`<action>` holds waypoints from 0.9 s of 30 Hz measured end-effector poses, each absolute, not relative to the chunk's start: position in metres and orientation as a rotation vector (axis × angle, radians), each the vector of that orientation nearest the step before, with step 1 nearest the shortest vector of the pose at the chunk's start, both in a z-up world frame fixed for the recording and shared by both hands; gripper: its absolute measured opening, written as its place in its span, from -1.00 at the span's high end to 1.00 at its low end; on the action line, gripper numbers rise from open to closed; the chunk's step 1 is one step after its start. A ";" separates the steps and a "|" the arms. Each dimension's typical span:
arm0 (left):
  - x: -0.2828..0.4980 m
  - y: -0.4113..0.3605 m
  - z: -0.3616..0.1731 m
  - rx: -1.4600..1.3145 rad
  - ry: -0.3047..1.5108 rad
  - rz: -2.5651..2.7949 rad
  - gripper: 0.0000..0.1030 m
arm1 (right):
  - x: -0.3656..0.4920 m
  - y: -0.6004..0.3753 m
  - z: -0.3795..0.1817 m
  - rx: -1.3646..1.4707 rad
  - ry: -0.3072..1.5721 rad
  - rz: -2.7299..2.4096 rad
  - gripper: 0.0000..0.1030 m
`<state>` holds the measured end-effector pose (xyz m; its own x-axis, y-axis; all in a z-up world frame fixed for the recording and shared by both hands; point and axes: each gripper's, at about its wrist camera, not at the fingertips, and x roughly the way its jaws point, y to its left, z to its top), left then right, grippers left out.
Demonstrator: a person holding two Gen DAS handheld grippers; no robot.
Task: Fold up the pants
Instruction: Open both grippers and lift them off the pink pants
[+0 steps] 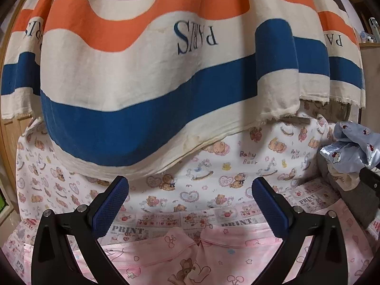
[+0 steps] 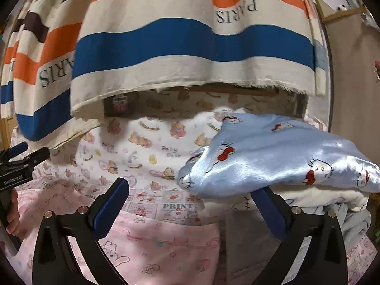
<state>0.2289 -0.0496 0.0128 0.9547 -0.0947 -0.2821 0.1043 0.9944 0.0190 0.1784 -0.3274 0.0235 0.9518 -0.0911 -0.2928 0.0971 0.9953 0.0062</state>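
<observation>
Pink printed pants lie flat on the bed sheet, low in the left wrist view, their two edges meeting below the middle. They also show in the right wrist view, lower left. My left gripper is open and empty, hovering just above the pants' far edge. My right gripper is open and empty, over the right part of the pants; its right finger sits under the edge of a light blue satin garment. The left gripper shows at the left edge of the right wrist view.
A striped cream, orange and blue "PARIS" cloth hangs over the back of the bed. A bear-print sheet covers the surface. The blue satin garment lies on a pile of clothes at the right. Wooden furniture stands at the right.
</observation>
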 end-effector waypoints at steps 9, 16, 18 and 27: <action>0.233 -0.048 0.010 0.035 0.308 -0.069 -0.99 | 0.181 -0.327 0.023 0.022 0.309 -0.094 -0.99; 0.226 -0.043 0.013 0.032 0.279 -0.058 -1.00 | 0.185 -0.321 0.020 0.020 0.306 -0.100 -0.99; 0.212 -0.032 0.020 0.013 0.215 -0.077 -1.00 | 0.183 -0.323 0.020 0.024 0.301 -0.106 -0.99; 0.154 0.009 0.063 0.067 0.194 0.064 -1.00 | 0.185 -0.326 0.020 0.025 0.326 -0.081 -0.99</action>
